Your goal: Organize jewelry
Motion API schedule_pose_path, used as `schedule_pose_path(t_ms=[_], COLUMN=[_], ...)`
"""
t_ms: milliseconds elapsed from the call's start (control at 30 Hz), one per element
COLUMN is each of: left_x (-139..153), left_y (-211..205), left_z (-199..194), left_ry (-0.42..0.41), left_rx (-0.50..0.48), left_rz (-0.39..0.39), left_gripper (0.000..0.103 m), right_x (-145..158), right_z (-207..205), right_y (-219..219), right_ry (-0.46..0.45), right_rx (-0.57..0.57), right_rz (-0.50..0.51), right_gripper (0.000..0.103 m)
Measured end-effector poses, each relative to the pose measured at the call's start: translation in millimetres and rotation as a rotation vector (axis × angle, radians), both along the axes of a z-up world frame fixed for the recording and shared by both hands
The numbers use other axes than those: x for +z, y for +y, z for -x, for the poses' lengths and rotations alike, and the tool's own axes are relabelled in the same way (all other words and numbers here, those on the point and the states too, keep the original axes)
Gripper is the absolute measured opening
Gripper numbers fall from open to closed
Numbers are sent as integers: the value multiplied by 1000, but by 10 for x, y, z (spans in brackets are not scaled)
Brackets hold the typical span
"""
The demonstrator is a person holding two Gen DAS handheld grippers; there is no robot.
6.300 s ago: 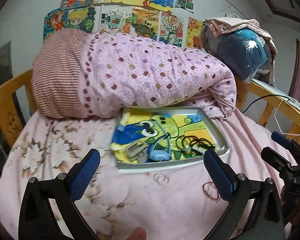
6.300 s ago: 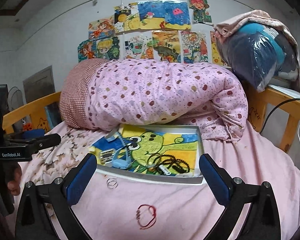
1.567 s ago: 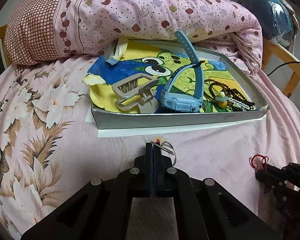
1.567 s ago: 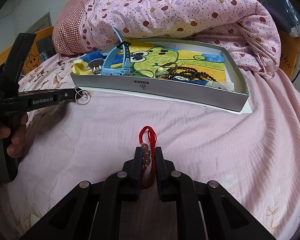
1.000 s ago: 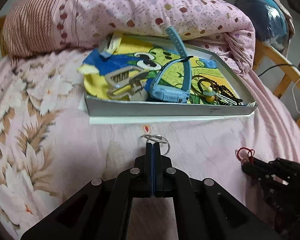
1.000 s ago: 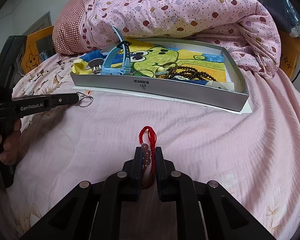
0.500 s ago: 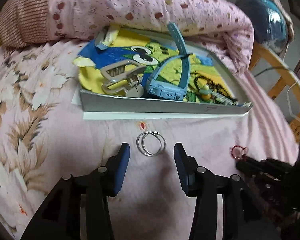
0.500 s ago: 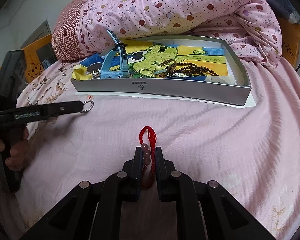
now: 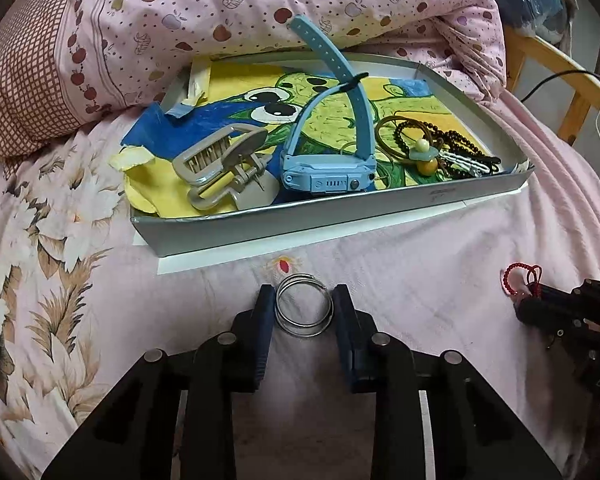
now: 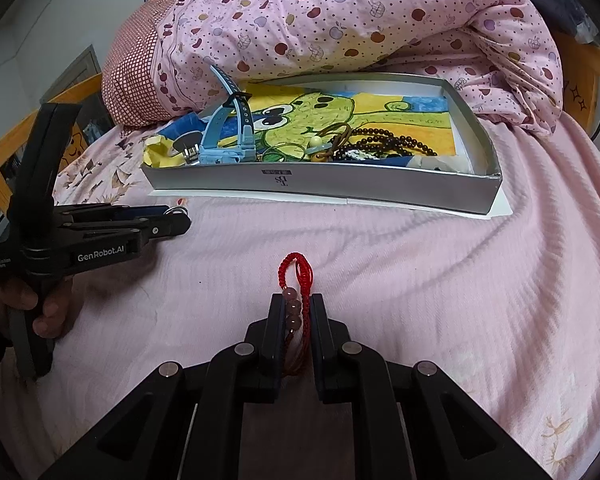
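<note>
A pair of silver rings [image 9: 304,307] lies flat on the pink bedsheet just in front of the silver tray [image 9: 300,220]. My left gripper [image 9: 303,294] has closed in on them, a fingertip touching each side. My right gripper [image 10: 296,304] is shut on a red string bracelet [image 10: 296,270] with pink beads, its loop sticking out ahead of the tips. That bracelet [image 9: 520,276] also shows at the right of the left wrist view. The tray [image 10: 340,190] holds a blue watch [image 9: 328,176], a grey hair claw [image 9: 220,168] and dark beads [image 9: 452,140].
A rolled pink dotted quilt [image 9: 260,12] lies right behind the tray. A person's hand [image 10: 28,304] holds the left gripper [image 10: 176,216] at the left of the right wrist view. Wooden bed rails [image 9: 560,72] and a cable stand at the right.
The left gripper was shut on the rings, then opened wide and let them lie flat; now its fingers have narrowed onto their sides. The right gripper keeps holding the red bracelet.
</note>
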State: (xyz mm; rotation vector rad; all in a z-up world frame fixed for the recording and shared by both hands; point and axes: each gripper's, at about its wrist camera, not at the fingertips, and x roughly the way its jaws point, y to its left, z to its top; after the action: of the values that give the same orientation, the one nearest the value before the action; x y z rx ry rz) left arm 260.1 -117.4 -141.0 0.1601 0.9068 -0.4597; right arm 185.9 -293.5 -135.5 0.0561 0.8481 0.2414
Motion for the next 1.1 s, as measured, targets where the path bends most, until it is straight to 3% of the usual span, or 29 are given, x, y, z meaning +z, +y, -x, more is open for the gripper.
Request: schedule_pose_path(t_ms=[300, 600, 833, 1100], left_x=[257, 571, 562, 356], left_y=[31, -282, -639, -749], left_z=[82, -137, -434, -669], left_ry=[-43, -65, -37, 49], left_rx=[20, -43, -75, -35], left_rz=[79, 193, 220, 197], left_gripper=[24, 24, 25, 25], right_x=[193, 503, 568, 336], right_z=[-42, -349, -735, -951], right_y=[11, -278, -583, -857], right_ry=[-76, -148, -146, -70], right_rx=[8, -28, -118, -212], right_rz=[-4, -7, -15, -84], right_gripper=[10, 9, 9, 9])
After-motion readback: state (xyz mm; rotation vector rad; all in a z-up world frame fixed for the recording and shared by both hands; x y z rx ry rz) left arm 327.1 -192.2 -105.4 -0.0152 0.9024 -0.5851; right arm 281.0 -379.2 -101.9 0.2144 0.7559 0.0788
